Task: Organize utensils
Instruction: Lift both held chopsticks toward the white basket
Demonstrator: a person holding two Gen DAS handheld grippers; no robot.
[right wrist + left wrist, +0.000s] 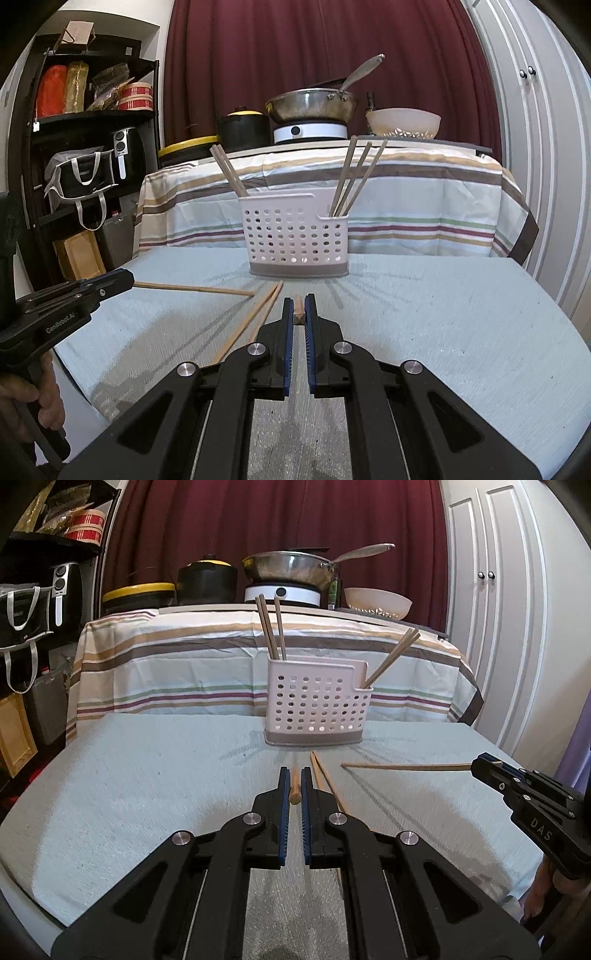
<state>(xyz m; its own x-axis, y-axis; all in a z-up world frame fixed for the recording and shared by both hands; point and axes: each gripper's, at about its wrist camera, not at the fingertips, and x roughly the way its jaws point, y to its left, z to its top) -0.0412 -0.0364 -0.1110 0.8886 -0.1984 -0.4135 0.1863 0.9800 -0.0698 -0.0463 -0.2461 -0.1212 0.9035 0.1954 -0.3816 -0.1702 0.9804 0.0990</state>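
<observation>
A pink perforated utensil holder (317, 709) (295, 240) stands on the light blue table cloth (147, 794), with wooden chopsticks upright in its left (271, 627) and right (393, 657) compartments. My left gripper (294, 779) is shut on a chopstick (294, 786) seen end-on; from the right wrist view it (129, 281) holds that chopstick (195, 288) level above the table. My right gripper (299, 306) is shut on another chopstick (299, 312); in the left wrist view it (474, 766) holds that stick (406, 766) pointing left. A loose pair of chopsticks (255, 317) (325, 779) lies on the cloth.
Behind stands a striped-cloth table (184, 657) with a wok (291, 566) on a burner, a black pot (207, 579) and a white bowl (376, 602). A black shelf (81, 147) with bags is at left, white cabinet doors (495, 590) at right.
</observation>
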